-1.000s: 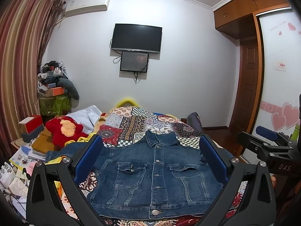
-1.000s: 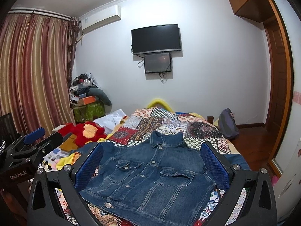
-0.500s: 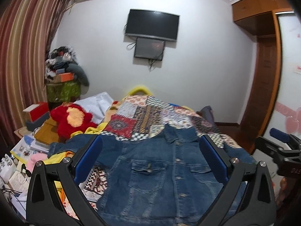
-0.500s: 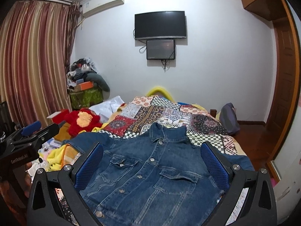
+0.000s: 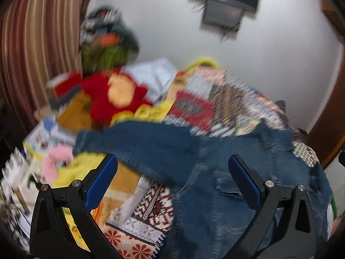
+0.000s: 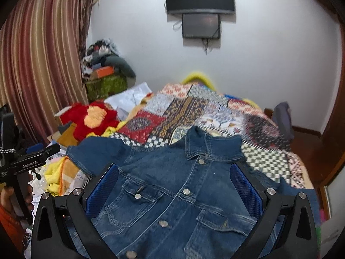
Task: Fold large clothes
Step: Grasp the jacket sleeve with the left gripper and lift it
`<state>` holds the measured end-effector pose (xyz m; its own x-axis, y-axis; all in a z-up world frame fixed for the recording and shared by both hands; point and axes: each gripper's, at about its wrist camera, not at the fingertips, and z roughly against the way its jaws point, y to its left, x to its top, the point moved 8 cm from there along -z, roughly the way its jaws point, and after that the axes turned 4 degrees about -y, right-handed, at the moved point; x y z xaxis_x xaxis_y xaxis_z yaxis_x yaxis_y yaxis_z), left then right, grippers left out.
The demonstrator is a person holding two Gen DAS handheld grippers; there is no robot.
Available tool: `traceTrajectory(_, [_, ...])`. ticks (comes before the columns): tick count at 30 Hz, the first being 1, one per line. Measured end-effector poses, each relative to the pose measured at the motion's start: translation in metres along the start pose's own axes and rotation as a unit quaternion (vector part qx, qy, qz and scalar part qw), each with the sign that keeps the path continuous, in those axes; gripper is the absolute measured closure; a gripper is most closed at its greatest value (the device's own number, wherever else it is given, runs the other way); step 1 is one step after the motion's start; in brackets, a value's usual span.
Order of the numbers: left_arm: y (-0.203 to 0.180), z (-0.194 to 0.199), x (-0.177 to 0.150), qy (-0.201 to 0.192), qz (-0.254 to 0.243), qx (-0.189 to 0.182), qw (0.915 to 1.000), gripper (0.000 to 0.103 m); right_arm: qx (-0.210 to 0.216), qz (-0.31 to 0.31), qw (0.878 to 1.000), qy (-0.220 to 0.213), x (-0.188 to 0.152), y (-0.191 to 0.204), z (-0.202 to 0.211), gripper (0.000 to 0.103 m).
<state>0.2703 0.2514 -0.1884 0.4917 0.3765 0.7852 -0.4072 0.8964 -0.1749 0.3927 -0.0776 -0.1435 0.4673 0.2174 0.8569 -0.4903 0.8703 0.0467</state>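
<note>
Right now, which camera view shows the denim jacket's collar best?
The right wrist view: the collar is sharp and centred above the button placket. The left wrist view is motion-blurred and catches the collar only at the right, indistinctly.

left gripper (image 5: 172, 179) fingers spread wide, right gripper (image 6: 174, 185) likewise — both level, nothing held

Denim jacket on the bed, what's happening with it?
A person holds a hand-held gripper in each hand over the denim jacket, which lies buttoned and face up on the patchwork quilt. Both the left hand-held gripper and the right hand-held gripper are open, gripping nothing. Folding hasn't started.
</note>
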Motion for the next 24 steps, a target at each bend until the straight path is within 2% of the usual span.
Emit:
traceTrajectory(5, [0.037,-0.062,-0.034,0.095,0.047,-0.007,0.9943,0.0,-0.001,0.008,0.998,0.056,-0.015,-0.006,-0.059,0.0])
traceTrajectory(9, [0.055,-0.098,-0.054,0.136,0.104,-0.033,0.9846,0.0,0.001,0.031,0.993,0.113,-0.04,-0.006,-0.11,0.0])
traceTrajectory(11, [0.061,-0.108,-0.056,0.138,0.135,-0.051,0.9799,0.006,0.02,0.04,0.988,0.15,-0.056,-0.004,-0.133,0.0])
traceTrajectory(14, [0.07,-0.12,-0.052,0.139,0.16,-0.067,0.9749,0.007,0.04,0.032,0.978,0.202,-0.078,-0.003,-0.161,0.0])
traceTrajectory(19, [0.081,-0.13,-0.031,0.111,0.195,-0.099,0.9695,0.01,0.099,-0.035,0.958,0.267,-0.105,0.001,-0.185,0.0])
traceTrajectory(22, [0.089,-0.144,-0.023,0.107,0.208,-0.096,0.9675,0.018,0.112,-0.068,0.948,0.29,-0.115,0.002,-0.192,0.0])
traceTrajectory(24, [0.095,-0.152,-0.02,0.107,0.218,-0.085,0.9664,0.027,0.111,-0.08,0.943,0.303,-0.12,0.001,-0.196,0.0])
